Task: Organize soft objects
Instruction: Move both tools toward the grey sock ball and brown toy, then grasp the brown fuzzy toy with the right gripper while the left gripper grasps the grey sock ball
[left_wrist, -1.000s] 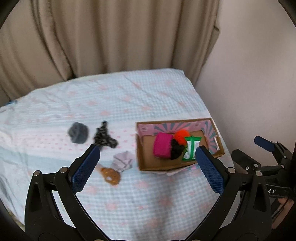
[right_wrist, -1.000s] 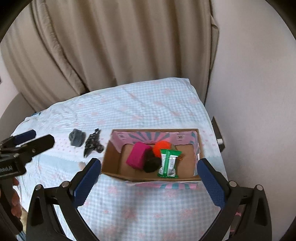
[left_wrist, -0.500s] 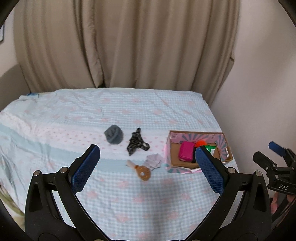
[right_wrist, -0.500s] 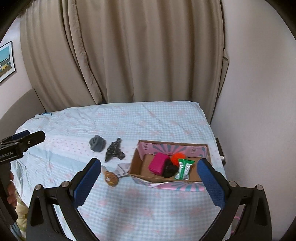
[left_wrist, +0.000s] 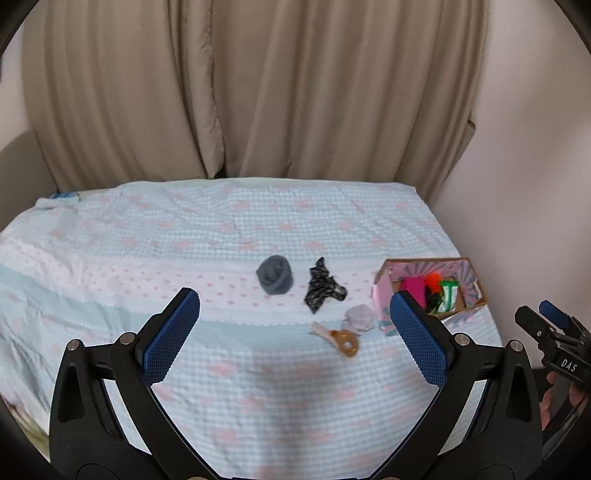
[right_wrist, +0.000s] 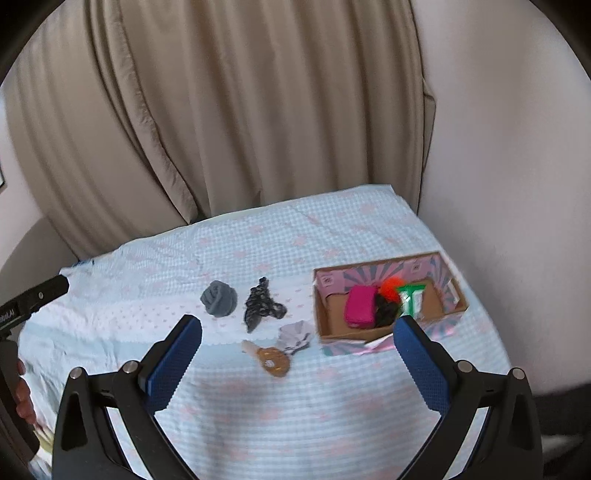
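Both grippers hung above the near part of a bed (left_wrist: 229, 229) covered in a pale blue checked sheet with pink marks. The left gripper (left_wrist: 295, 332) had its jaws spread wide with nothing between them, and the right gripper (right_wrist: 297, 360) was the same. Four soft things lay loose on the sheet: a grey rolled sock (right_wrist: 218, 297), just right of it a black patterned cloth (right_wrist: 260, 304), nearer the camera a pale lilac crumpled cloth (right_wrist: 295, 336) and, touching it, a brown soft piece (right_wrist: 272, 360). Right of them sat an open cardboard box (right_wrist: 334, 328) near the bed's right edge, holding a magenta pouch (right_wrist: 360, 305), an orange pom-pom (right_wrist: 390, 287), something black (right_wrist: 385, 314) and a green-and-white packet (right_wrist: 410, 298). Beige curtains (left_wrist: 258, 92) hung behind.
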